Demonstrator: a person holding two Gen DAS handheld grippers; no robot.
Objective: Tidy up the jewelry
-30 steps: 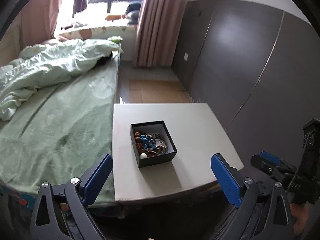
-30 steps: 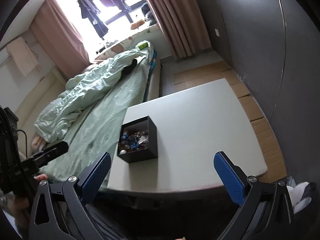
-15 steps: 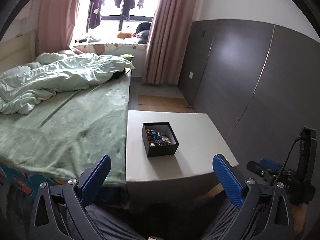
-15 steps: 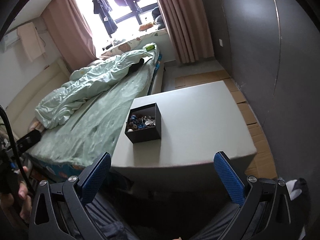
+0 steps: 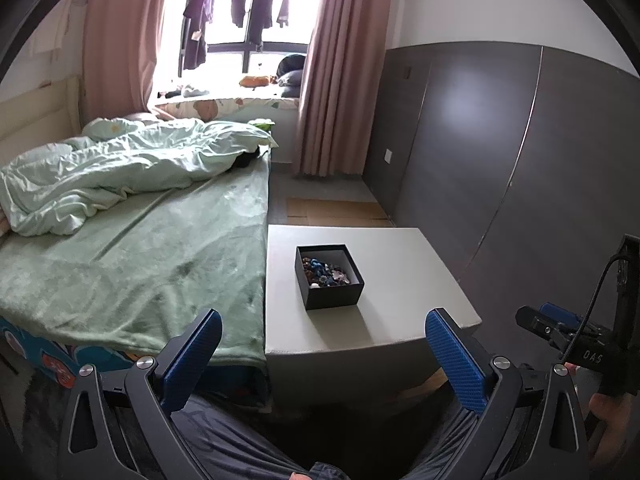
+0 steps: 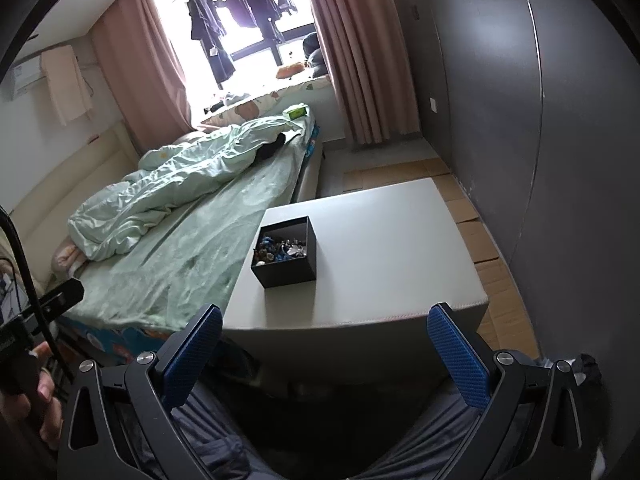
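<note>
A black open box (image 5: 329, 276) full of mixed beads and jewelry (image 5: 325, 272) stands on a low grey table (image 5: 404, 264). It also shows in the right wrist view (image 6: 286, 253) on the table (image 6: 384, 248). My left gripper (image 5: 324, 348) is open and empty, held back from the table's near edge. My right gripper (image 6: 324, 350) is open and empty too, also short of the table. The right gripper shows at the far right of the left wrist view (image 5: 576, 340).
A bed with a green sheet (image 5: 132, 256) and a rumpled duvet (image 5: 120, 168) lies against the table's left side. A dark grey wardrobe wall (image 5: 500, 152) runs along the right. Pink curtains (image 5: 340, 68) frame a window behind. Cardboard (image 6: 488, 248) lies on the floor.
Both grippers have pulled back and up from the table, so the box and table look smaller and farther. Both stay open and empty.
</note>
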